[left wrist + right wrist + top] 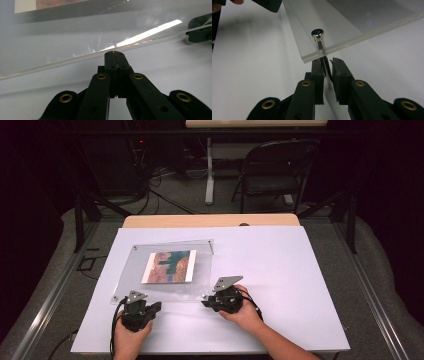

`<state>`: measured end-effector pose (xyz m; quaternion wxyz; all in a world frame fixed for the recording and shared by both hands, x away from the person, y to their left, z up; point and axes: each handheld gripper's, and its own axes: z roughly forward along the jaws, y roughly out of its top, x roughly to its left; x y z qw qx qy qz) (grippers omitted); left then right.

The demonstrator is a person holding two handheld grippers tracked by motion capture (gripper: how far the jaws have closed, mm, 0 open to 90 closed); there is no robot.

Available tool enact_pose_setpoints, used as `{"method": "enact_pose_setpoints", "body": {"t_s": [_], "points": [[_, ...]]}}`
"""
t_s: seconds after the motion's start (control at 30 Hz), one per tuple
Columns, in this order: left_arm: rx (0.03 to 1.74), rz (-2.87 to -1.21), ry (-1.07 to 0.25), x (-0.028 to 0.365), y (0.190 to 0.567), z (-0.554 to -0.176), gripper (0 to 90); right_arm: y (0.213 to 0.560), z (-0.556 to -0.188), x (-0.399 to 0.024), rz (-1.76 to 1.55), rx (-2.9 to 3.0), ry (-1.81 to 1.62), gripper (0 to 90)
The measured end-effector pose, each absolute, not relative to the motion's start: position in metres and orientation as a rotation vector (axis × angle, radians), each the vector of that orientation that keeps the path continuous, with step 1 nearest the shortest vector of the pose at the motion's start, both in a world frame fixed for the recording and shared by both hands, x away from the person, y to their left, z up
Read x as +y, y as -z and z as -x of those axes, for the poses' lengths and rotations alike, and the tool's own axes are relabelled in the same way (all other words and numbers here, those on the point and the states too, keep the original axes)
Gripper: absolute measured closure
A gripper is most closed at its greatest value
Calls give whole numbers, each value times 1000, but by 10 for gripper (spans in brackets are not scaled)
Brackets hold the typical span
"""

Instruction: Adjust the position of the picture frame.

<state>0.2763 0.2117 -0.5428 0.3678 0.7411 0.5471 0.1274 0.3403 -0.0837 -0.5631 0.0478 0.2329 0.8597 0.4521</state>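
Right gripper view — right claw [327, 66] clamped on the acrylic frame's [342, 27] corner post [322, 48]; left claw [114, 56] together.

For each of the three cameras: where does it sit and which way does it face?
High view: above the person's side, looking forward and down on the acrylic frame; both hands and grippers show.
Left gripper view: along its closed jaws at the frame's near edge.
Right gripper view: along its jaws around the corner's metal post.
All three share the frame.
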Motion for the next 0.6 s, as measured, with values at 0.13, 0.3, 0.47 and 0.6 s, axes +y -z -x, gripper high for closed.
{"method": "enact_pose_setpoints", "body": {"t_s": [0.13, 0.3, 0.47, 0.6], "points": [[1419, -1897, -334, 215, 543, -276, 900, 561, -336, -82, -660, 2599, -1329, 828], [1447, -1893, -351, 224, 542, -275, 900, 560, -335, -84, -675, 2592, -1343, 828], [1492, -1885, -349, 236, 544, -277, 900, 559, -338, -89, -692, 2589, -1358, 825], [1514, -1877, -341, 240, 546, -280, 900, 558, -339, -91, -706, 2587, -1360, 824]]}}
